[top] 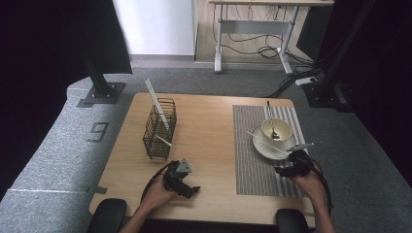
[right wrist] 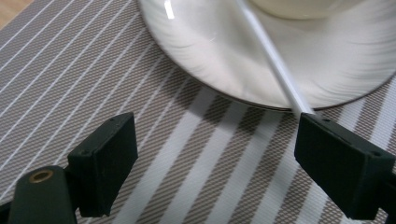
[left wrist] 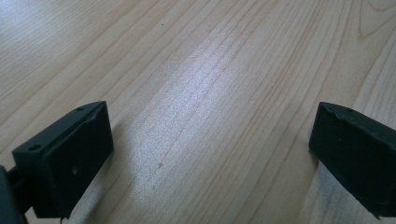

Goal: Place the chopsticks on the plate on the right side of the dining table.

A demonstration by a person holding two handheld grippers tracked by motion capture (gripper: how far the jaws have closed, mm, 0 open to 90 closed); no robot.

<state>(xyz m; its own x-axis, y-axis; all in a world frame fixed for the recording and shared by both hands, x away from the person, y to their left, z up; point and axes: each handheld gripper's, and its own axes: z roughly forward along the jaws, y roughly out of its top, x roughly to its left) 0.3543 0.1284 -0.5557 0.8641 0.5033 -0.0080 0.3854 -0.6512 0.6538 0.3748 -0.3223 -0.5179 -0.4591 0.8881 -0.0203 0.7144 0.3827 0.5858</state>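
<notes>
Right gripper (top: pixel 290 167) is sitting open at the near edge of the plate (top: pixel 262 145), beside the white chopstick (top: pixel 267 143).

The chopstick is lying across the plate, leaning past the cup (top: pixel 276 129), its near end just touching the inner face of the gripper's right jaw in the right gripper view; nothing is being squeezed between the spread jaws. The plate is resting on the striped placemat (top: pixel 252 170) at the right of the table (top: pixel 209 126). The left gripper (top: pixel 187 187) is hovering over bare wood at the near left, jaws wide open and holding nothing. A wire basket (top: pixel 159 130) with more chopsticks is standing at the far left.
</notes>
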